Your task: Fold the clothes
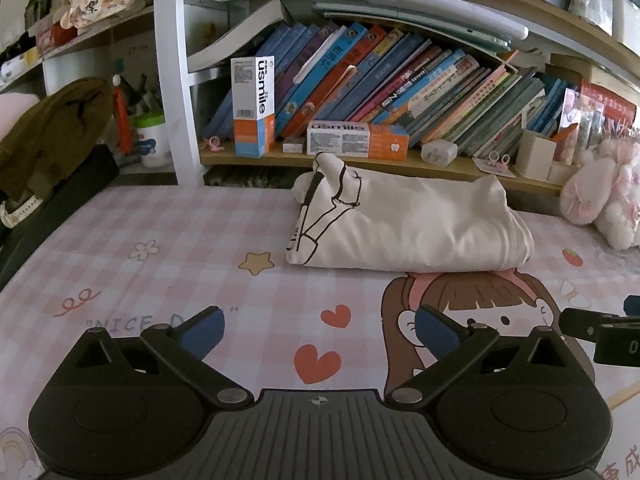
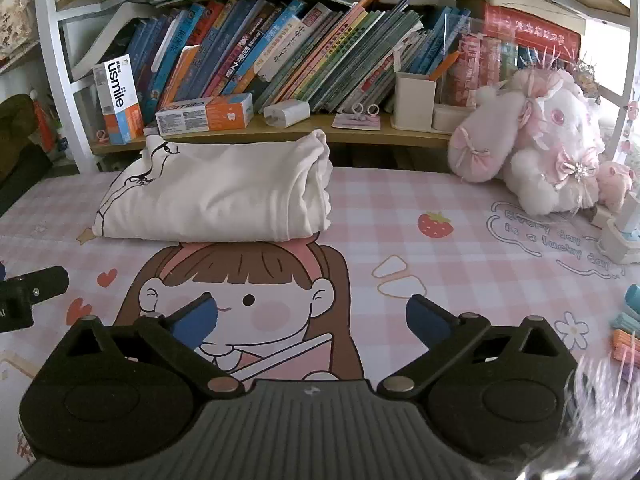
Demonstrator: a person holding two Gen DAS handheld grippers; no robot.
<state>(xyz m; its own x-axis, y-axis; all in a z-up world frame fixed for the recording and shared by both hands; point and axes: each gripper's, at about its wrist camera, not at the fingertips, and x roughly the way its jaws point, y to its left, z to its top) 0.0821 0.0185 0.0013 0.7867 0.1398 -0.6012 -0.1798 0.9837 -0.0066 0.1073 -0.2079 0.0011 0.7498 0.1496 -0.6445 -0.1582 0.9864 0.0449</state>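
Observation:
A cream-white garment [image 1: 408,224] with a black line drawing lies folded into a thick bundle on the pink checked desk mat [image 1: 160,240], close to the shelf. The right wrist view shows the same folded garment [image 2: 216,196] at centre left. My left gripper [image 1: 320,330] is open, hovering over the mat well short of the garment, nothing between its blue pads. My right gripper [image 2: 312,318] is also open and holds nothing, over the cartoon girl print. Part of the right gripper [image 1: 600,330] shows at the left view's right edge.
A bookshelf [image 1: 360,160] with leaning books and toothpaste boxes [image 1: 356,140] runs behind the garment. A pink plush rabbit [image 2: 532,144] sits at the right, small items [image 2: 624,328] lie at the far right edge, and an olive cloth [image 1: 48,136] is heaped at the left.

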